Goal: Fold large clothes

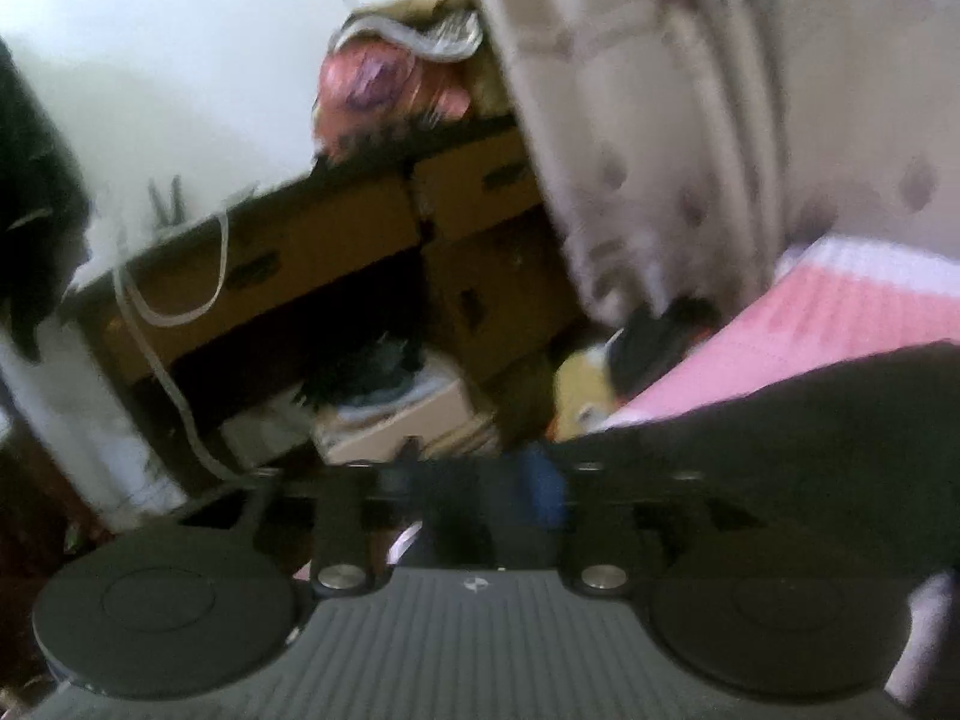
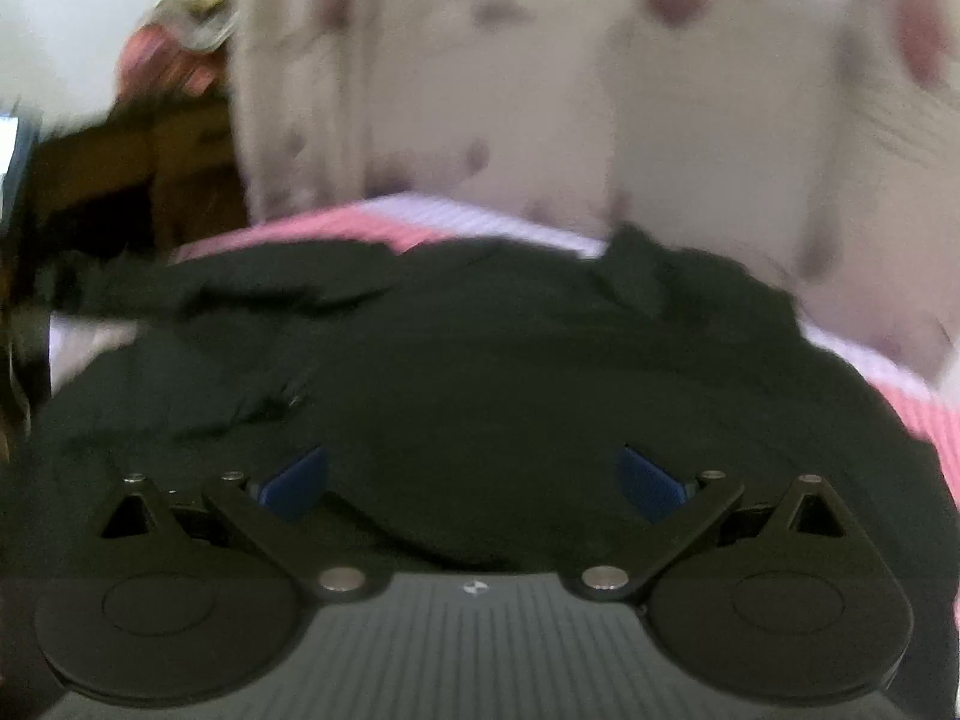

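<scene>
A large black garment lies spread on a bed with a pink and white striped sheet. My right gripper is open, its blue pads wide apart just above the garment's near part, holding nothing. My left gripper is shut, its jaws drawn together around black cloth; the garment runs from the jaws to the right over the pink sheet. Both views are blurred.
A cream curtain with dark flower spots hangs behind the bed. In the left wrist view, a brown wooden desk with drawers, white cables, boxes and clutter on the floor stand left of the bed.
</scene>
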{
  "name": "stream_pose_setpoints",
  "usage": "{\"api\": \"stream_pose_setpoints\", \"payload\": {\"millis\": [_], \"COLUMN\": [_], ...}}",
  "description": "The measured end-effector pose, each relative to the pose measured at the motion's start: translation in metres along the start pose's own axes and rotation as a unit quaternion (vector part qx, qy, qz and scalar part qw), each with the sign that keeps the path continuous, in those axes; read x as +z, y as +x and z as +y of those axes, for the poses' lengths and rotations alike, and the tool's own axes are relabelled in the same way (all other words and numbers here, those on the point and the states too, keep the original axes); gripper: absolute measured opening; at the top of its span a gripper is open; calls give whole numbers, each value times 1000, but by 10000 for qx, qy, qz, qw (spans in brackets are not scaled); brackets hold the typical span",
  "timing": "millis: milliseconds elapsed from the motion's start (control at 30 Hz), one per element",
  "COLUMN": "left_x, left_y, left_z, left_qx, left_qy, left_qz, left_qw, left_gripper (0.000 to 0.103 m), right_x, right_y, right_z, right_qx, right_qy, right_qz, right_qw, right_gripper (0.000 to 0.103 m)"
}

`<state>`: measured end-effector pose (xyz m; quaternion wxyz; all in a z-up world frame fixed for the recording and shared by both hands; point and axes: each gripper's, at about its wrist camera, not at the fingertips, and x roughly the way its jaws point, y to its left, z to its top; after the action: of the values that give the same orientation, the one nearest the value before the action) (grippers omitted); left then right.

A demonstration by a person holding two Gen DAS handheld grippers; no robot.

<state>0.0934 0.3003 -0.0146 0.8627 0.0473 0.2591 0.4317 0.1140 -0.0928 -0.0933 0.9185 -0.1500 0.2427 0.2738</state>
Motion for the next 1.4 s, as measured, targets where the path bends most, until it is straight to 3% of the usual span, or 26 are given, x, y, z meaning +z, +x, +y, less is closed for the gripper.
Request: {"api": "stream_pose_setpoints", "payload": {"millis": [33, 133, 200, 233, 267, 400, 467, 600, 767, 833, 967, 1033, 1100, 1167, 1233, 1300, 1333, 1400], "left_x": [4, 8, 8, 7, 5, -6, -13, -22, -30, -37, -48, -52, -56, -60, -65, -75, -80, -94], "left_y": [0, -34, -54, -61, -70, -111, -127, -141, -136, -135, -129, -124, -122, -122, -124, -124, -127, -127], "left_z": [-6, -12, -20, -24, -28, -50, -61, -79, -93, -99, -101, -97, -90, -79, -66, -51, -49, -39], "left_qx": [-27, -323, -566, -745, -957, -1435, -1630, -1839, -1988, -1978, -2079, -2158, -2236, -2313, -2466, -2510, -2507, -2578], "left_qy": [2, -8, 30, 4, -20, 301, 475, 680, 788, 903, 1054, 1088, 1139, 1136, 1102, 1150, 1189, 1308], "left_qz": [-109, -541, -650, -652, -646, -919, -1077, -1255, -1094, -1069, -961, -932, -943, -972, -1026, -1075, -1081, -1036], "left_qw": [9999, 9980, 9963, 9951, 9933, 9849, 9796, 9725, 9707, 9702, 9677, 9659, 9634, 9613, 9574, 9551, 9546, 9517], "left_gripper": [72, 80, 87, 89, 89, 91, 93, 97, 97, 97, 97, 97, 98, 99, 101, 102, 102, 102], "right_x": [0, -5, -3, 1, 4, 7, 3, -24, -95, -129, -197, -225, -239, -242, -235, -233, -233, -233], "right_y": [9, 31, 35, 36, 35, -14, -59, -162, -253, -267, -265, -262, -268, -278, -284, -288, -287, -283], "right_z": [10, 27, 25, 19, 11, -52, -101, -196, -285, -311, -339, -341, -330, -305, -272, -241, -225, -189], "right_qx": [-46, -279, -314, -464, -640, -1477, -2011, -3332, -4443, -4568, -4555, -4549, -4545, -4330, -3810, -2954, -2531, -2028], "right_qy": [-298, -903, -872, -821, -711, -107, 380, 1066, 1884, 2259, 2805, 3173, 3497, 3664, 3753, 3900, 3954, 3904], "right_qz": [69, 288, 262, 340, 375, -150, -464, -740, -378, -124, 525, 647, 432, 85, -228, -401, -382, -267], "right_qw": [9995, 9951, 9954, 9950, 9947, 9889, 9777, 9339, 8750, 8603, 8433, 8295, 8181, 8235, 8447, 8712, 8821, 8976], "right_gripper": [103, 102, 81, 37, 6, 7, 7, 7, 7, 7, 9, 23, 28, 28, 31, 51, 67, 72]}}
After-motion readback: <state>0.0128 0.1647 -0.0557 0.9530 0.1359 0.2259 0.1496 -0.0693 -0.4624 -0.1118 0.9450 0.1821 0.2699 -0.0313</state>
